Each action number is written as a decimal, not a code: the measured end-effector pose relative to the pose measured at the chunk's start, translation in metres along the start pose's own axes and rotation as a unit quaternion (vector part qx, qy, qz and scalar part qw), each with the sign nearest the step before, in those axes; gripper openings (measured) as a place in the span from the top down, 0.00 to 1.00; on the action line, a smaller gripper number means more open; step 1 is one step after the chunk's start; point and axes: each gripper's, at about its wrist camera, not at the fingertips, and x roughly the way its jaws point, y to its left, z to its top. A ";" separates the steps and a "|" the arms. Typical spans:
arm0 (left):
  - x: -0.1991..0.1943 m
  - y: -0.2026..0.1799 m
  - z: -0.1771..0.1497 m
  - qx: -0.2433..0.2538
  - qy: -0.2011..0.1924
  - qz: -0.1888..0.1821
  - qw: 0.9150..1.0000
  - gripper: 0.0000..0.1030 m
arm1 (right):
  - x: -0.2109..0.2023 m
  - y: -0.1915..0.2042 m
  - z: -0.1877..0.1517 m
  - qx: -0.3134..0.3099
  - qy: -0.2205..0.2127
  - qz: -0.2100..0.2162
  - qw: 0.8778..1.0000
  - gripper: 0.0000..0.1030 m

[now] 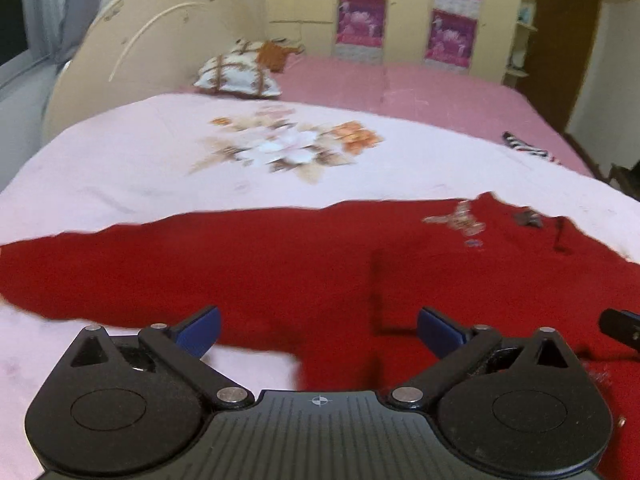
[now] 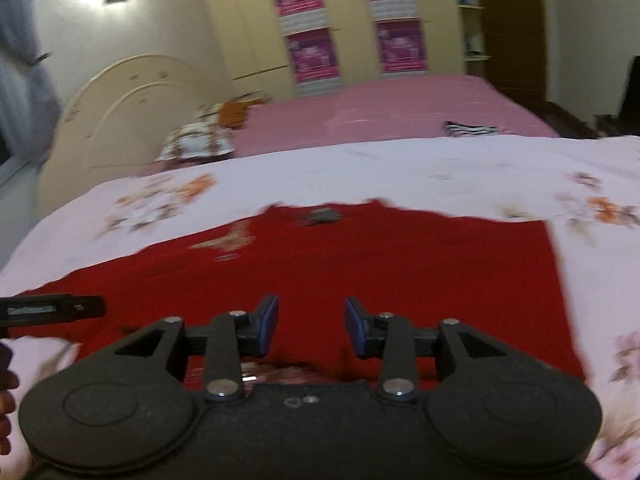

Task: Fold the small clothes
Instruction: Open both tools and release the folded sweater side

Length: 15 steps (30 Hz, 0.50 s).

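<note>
A red garment lies spread flat on a pale pink floral sheet, with a small printed motif near its far edge. It also shows in the right wrist view. My left gripper is open and empty, low over the garment's near edge. My right gripper is open and empty, jaws a moderate gap apart, just above the garment's near edge. The right gripper's tip shows in the left wrist view; the left gripper's tip shows in the right wrist view.
The sheet covers a bed with a pink cover behind. A patterned pillow lies by the cream headboard. A striped black-and-white cloth lies at the right. A wardrobe with purple posters stands at the back.
</note>
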 end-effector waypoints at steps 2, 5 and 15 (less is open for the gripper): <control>-0.002 0.021 -0.002 -0.010 0.003 0.014 1.000 0.00 | 0.001 0.025 -0.002 -0.012 0.007 0.023 1.000 0.64; -0.005 0.052 -0.006 -0.021 0.001 0.039 0.999 0.00 | 0.005 0.062 -0.004 -0.036 0.013 0.046 0.998 0.61; 0.006 0.139 -0.014 -0.048 0.012 0.106 0.993 0.00 | 0.021 0.132 -0.008 -0.078 0.034 0.072 0.994 0.57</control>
